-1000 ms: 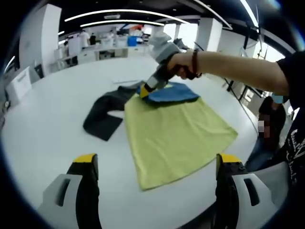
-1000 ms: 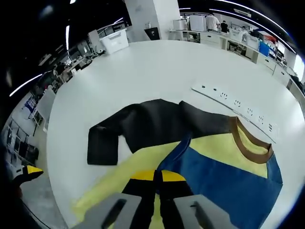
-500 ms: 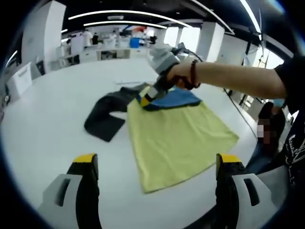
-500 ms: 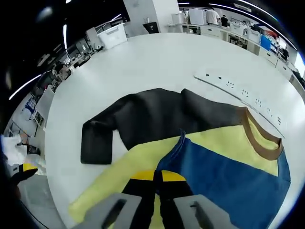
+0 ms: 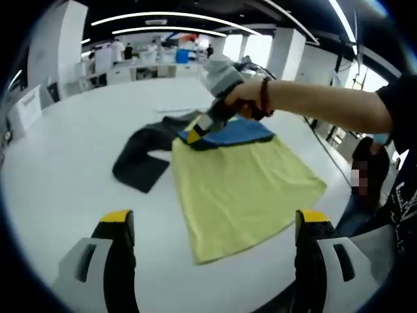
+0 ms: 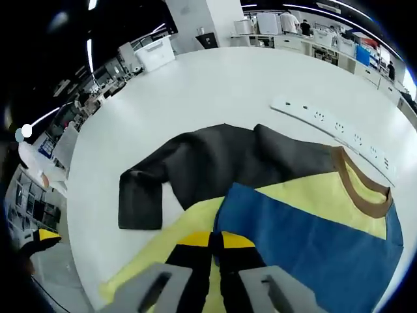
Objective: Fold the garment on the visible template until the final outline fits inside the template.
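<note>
Jaws of the left gripper (image 5: 212, 228) are seen at the bottom of the left gripper view, spread wide apart with nothing between them, held over the near part of the white table (image 5: 58, 176). Beyond them, the garment (image 5: 241, 182) is laid flat on the table: a yellow-green body nearest, a blue panel (image 5: 231, 134) folded over its far end, and a dark sleeve (image 5: 140, 160) stretched out to the left. The right gripper (image 5: 193, 135) is seen reaching in from the right, held by a person's hand (image 5: 244, 98), with its yellow-tipped jaws pressed together on the corner of the blue panel.

In the right gripper view, the right gripper (image 6: 215, 240) is shown with its jaws closed, pinching the near corner of the blue panel (image 6: 313, 241). Yellow fabric of the garment (image 6: 306, 195) is visible beneath and beyond the panel, edged by a brown collar (image 6: 361, 192) at the right. The dark sleeve (image 6: 189, 173) is spread to the left, its cuff end turned toward the camera. Farther on, a white power strip (image 6: 332, 130) is laid on the table (image 6: 215, 91), apart from the garment. Desks and shelving are seen in the background.
</note>
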`<act>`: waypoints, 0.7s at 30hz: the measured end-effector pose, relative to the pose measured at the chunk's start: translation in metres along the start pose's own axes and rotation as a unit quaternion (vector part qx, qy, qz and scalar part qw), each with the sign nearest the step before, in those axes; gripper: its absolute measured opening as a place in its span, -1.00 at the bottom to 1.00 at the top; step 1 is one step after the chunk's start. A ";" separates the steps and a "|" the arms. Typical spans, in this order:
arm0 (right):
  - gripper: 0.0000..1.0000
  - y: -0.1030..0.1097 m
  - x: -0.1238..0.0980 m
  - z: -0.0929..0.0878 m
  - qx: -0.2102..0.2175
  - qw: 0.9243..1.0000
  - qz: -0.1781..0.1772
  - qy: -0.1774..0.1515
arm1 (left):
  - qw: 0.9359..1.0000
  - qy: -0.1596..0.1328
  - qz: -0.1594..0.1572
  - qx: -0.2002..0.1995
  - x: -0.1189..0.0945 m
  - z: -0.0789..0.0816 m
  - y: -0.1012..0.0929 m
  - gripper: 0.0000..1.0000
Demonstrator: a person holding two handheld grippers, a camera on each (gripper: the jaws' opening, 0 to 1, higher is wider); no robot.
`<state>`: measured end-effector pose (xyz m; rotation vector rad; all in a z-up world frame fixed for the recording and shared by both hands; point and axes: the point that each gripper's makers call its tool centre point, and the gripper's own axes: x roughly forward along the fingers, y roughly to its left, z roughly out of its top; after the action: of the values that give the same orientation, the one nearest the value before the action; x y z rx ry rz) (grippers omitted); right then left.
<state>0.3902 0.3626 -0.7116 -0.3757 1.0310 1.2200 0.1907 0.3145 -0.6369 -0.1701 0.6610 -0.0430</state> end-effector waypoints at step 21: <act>-0.45 -0.037 -0.042 0.001 -0.003 0.999 -0.044 -0.023 | 1.000 -0.006 0.000 0.013 0.001 0.010 -0.005 0.98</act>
<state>0.4246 0.3255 -0.6866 -0.3923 0.9614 1.1472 0.1975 0.3104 -0.6289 -0.1463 0.6471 -0.0510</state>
